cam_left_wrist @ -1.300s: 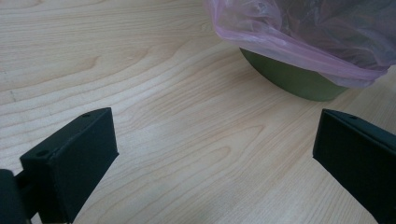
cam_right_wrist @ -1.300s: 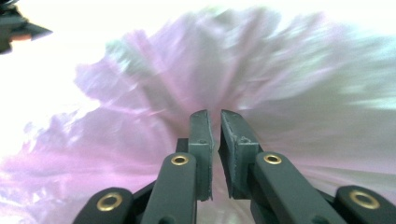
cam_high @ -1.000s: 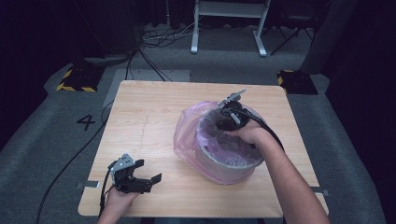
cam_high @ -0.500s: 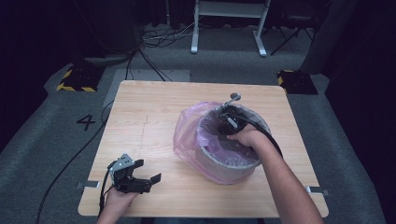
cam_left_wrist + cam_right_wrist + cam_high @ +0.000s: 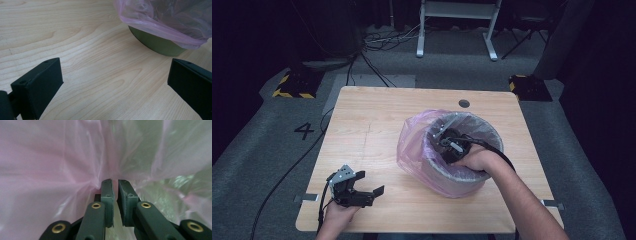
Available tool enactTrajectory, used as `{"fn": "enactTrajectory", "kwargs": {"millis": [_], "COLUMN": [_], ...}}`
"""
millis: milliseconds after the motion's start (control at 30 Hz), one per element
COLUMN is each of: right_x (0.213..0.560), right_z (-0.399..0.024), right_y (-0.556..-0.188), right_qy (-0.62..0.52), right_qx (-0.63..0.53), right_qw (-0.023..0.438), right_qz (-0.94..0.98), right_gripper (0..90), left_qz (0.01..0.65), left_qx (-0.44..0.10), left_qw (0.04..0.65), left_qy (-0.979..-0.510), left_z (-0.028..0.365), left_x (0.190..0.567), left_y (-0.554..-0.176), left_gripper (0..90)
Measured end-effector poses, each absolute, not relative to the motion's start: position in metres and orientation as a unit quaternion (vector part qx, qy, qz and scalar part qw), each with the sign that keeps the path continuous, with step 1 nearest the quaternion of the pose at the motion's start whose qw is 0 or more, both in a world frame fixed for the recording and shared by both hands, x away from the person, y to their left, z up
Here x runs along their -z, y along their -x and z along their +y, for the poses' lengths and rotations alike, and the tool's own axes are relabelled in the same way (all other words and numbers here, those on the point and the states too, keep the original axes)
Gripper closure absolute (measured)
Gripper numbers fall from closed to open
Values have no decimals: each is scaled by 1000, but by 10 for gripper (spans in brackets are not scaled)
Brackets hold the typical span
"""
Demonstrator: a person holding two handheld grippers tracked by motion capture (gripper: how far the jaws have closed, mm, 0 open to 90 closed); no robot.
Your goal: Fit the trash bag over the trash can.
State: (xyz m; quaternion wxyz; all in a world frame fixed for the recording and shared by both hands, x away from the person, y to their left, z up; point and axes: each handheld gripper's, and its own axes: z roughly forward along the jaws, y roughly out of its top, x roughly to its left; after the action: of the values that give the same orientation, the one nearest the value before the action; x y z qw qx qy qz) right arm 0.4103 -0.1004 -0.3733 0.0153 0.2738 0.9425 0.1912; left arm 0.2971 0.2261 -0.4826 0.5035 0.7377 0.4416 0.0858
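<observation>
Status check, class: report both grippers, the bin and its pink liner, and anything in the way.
Left gripper open, resting on table, clear of bin. Right gripper down inside bin, jaws nearly shut against pink liner; pinch unclear. Nothing in the way.

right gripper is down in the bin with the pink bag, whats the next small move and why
Probably push the right gripper a little deeper to seat the pink bag liner against the bin wall. Its jaws are nearly closed amid bunched, wrinkled film; whether they pinch it is unclear. The left gripper rests open, away from the bin.
</observation>
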Motion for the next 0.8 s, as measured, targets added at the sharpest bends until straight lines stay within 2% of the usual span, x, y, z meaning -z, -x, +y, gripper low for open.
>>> {"fn": "enactTrajectory", "kwargs": {"millis": [233,400,500,600,667,800], "right_x": [392,382,366,347,335,318], "right_z": [-94,-95,-101,-112,-121,-138], "right_y": [-414,-416,-417,-418,-418,-420], "right_qy": [-273,-275,-284,-296,-303,-334], "right_qx": [-163,-179,-201,-239,-276,-316], "right_qw": [-20,-5,12,18,33,28], "right_qz": [948,945,938,925,912,888], "right_gripper": [832,825,707,459,413,194], "left_qz": [443,444,443,442,441,431], "left_qx": [-86,-86,-87,-88,-92,-106], "left_qw": [506,507,507,506,507,502], "left_qy": [-735,-734,-734,-735,-735,-743], "left_z": [229,230,229,228,226,221], "left_x": [483,482,482,481,480,473], "left_y": [-297,-297,-297,-297,-297,-295], "left_gripper": [0,0,0,0,0,0]}}
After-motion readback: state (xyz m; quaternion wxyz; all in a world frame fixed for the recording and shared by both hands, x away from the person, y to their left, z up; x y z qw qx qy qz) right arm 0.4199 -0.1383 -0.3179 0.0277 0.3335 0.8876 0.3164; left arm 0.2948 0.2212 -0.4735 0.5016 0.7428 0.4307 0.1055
